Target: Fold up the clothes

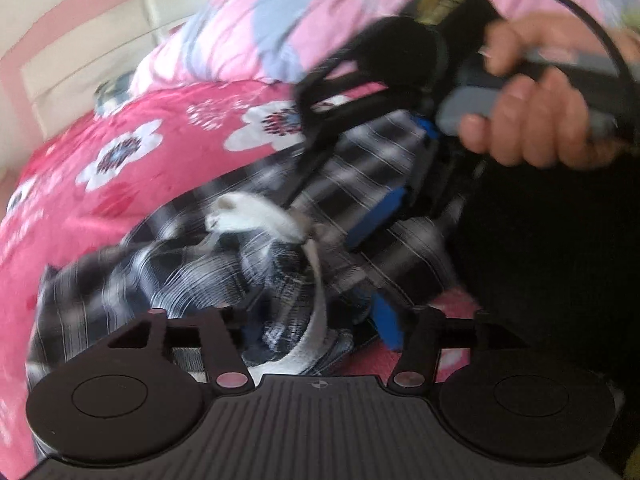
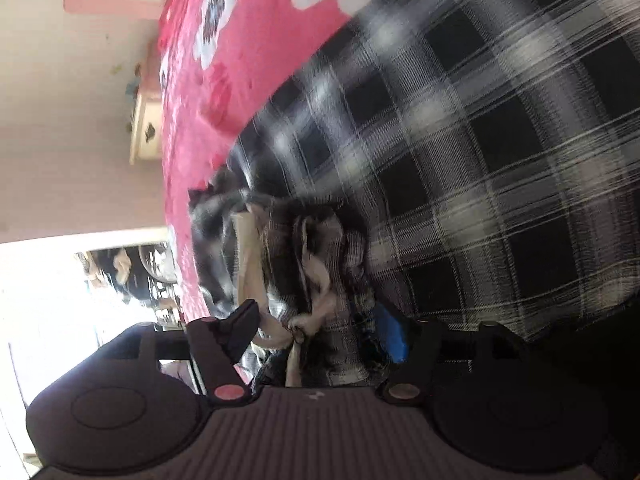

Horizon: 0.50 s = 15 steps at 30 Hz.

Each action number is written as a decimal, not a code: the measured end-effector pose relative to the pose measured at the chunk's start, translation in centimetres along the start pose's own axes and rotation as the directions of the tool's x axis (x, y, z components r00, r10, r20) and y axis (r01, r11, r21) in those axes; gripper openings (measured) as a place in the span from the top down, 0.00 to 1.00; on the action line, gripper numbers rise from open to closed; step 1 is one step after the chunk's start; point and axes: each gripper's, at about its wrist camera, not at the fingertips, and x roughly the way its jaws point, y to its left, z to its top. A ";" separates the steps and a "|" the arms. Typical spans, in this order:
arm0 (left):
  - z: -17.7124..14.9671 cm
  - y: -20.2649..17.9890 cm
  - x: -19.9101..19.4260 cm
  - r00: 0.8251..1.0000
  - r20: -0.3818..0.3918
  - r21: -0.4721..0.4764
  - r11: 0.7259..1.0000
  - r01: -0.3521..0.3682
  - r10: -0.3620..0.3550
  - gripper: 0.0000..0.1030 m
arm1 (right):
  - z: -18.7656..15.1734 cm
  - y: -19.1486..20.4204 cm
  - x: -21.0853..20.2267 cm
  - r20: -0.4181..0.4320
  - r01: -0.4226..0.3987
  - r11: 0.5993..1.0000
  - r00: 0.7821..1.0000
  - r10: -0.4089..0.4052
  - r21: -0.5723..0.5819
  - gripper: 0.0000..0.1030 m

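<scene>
A black-and-white plaid garment [image 1: 208, 268] with a white drawstring [image 1: 320, 300] lies bunched on the pink floral blanket [image 1: 120, 168]. My left gripper [image 1: 316, 320] is shut on its bunched edge. The right gripper [image 1: 360, 184], with blue pads, shows in the left wrist view held by a hand [image 1: 552, 112], also pinching the fabric. In the right wrist view the plaid garment [image 2: 480, 140] fills the frame, and my right gripper [image 2: 320, 328] is shut on a gathered fold with a pale cord. Both views are motion-blurred.
A pink and blue quilt [image 1: 304, 20] is piled behind the blanket. A cream bed frame or cabinet [image 1: 80, 52] stands at the left. The right wrist view shows a pink wall [image 2: 72, 120] and a bright doorway [image 2: 60, 300].
</scene>
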 end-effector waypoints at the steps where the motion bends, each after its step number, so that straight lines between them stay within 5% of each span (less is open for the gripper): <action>1: 0.2 -0.5 0.3 1.000 -0.007 0.044 0.999 -0.012 0.012 0.41 | 0.0 0.1 0.3 -0.013 -0.004 1.000 1.000 0.004 0.001 0.33; 7: 0.6 -3.6 2.5 0.993 -0.050 0.296 0.952 -0.084 0.103 0.40 | 0.2 0.5 0.8 -0.061 -0.076 0.997 0.995 0.077 0.025 0.30; 15: 1.2 -0.8 2.4 0.994 -0.050 0.141 0.986 -0.090 0.097 0.72 | 1.0 -0.2 -0.8 -0.037 -0.143 0.988 0.989 0.145 0.058 0.29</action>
